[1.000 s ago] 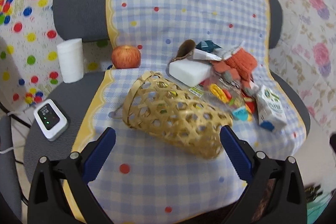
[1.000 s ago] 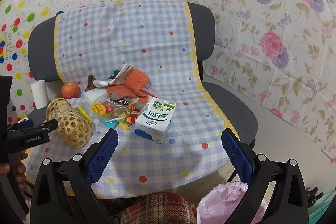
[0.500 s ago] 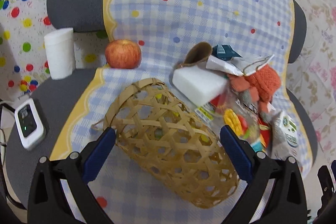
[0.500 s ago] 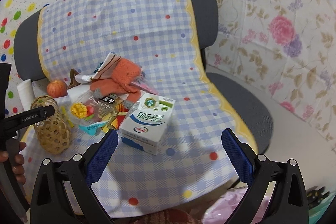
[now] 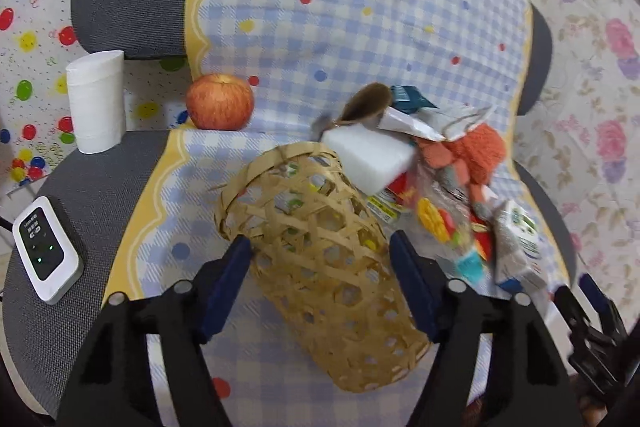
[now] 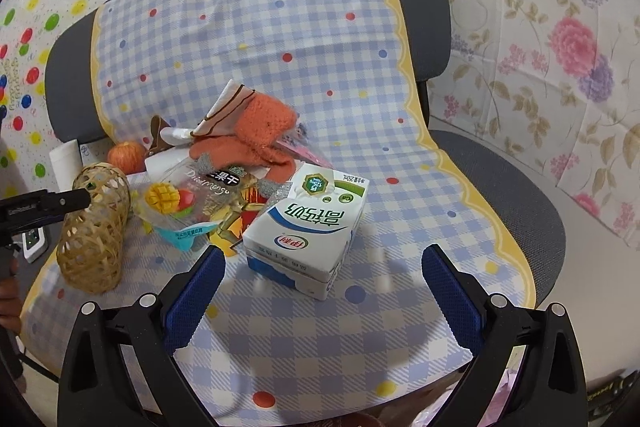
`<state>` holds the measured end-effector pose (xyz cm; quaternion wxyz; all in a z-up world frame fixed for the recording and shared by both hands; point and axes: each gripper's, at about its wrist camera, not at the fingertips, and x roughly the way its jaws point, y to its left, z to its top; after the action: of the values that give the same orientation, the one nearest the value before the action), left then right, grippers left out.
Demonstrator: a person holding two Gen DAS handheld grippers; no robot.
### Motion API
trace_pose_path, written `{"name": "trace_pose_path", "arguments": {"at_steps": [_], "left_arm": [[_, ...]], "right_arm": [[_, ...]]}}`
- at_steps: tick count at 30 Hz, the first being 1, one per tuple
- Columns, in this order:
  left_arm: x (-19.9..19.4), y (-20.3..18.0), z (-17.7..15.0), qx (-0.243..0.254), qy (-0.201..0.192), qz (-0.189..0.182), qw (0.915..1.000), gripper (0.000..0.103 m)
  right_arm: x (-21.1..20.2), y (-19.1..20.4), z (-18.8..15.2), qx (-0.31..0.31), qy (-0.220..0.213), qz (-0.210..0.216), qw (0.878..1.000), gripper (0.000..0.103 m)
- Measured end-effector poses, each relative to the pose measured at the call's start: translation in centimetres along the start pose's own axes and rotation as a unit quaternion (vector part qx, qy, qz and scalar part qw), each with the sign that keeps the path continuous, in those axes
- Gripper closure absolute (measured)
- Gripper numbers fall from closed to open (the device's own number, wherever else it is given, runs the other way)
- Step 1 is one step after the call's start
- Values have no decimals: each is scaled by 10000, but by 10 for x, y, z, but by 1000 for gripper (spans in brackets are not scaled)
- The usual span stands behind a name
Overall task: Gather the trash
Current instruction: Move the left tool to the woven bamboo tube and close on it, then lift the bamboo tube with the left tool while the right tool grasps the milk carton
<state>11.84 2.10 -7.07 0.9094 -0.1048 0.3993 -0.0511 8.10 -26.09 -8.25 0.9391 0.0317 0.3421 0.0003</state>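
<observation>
My left hand-held gripper [image 5: 320,251] straddles woven bamboo basket [image 5: 320,259] lying on side on checked chair cover [image 5: 360,7]; jaws just been closing, pads at basket sides, firm clamp I cannot confirm. Right hand-held gripper [image 6: 322,267] wide apart, empty, near white milk carton [image 6: 308,227]. Trash pile [image 6: 224,167] beside basket not collected. I judge task barely begun: basket first upright, then all trash in.
</observation>
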Motion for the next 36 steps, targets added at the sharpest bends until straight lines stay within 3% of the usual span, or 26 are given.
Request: {"name": "trace_pose_path", "arguments": {"at_steps": [3, 4, 6, 10, 16, 17, 19, 20, 24, 31, 36], "left_arm": [[1, -11, -1, 427, -51, 64, 9991, 46], [3, -12, 0, 470, -24, 94, 9988, 42], [7, -14, 0, 384, 62, 162, 9991, 14], [15, -17, -1, 78, 156, 378, 9991, 7], [30, -11, -7, -264, 449, 1063, 9930, 8], [28, -9, -8, -268, 385, 1123, 9926, 10], [21, -8, -9, -120, 144, 1339, 9908, 25], [18, -8, -10, -28, 79, 1409, 9900, 26], [9, -6, -15, 243, -18, 934, 9953, 27], [-4, -7, -14, 361, -234, 732, 9964, 28], [-5, -12, -10, 426, -363, 607, 9966, 28]], "right_arm": [[3, -2, 1, 132, 77, -67, 9999, 6], [2, -2, 0, 144, 75, -102, 9998, 7], [0, -1, 0, 113, 19, -168, 9998, 7], [-5, 1, 1, 47, -88, -266, 9996, 7], [-2, 1, 0, 66, -56, -388, 9992, 7], [-2, 1, -1, 71, -41, -382, 9992, 7], [-1, 1, -3, 84, -28, -349, 9994, 7], [-1, 2, -4, 98, -23, -323, 9994, 7], [4, 8, -3, 119, 4, -181, 9998, 9], [33, 23, 7, 104, 98, -260, 9996, 9], [46, 24, 6, 216, 188, -264, 9992, 15]]}}
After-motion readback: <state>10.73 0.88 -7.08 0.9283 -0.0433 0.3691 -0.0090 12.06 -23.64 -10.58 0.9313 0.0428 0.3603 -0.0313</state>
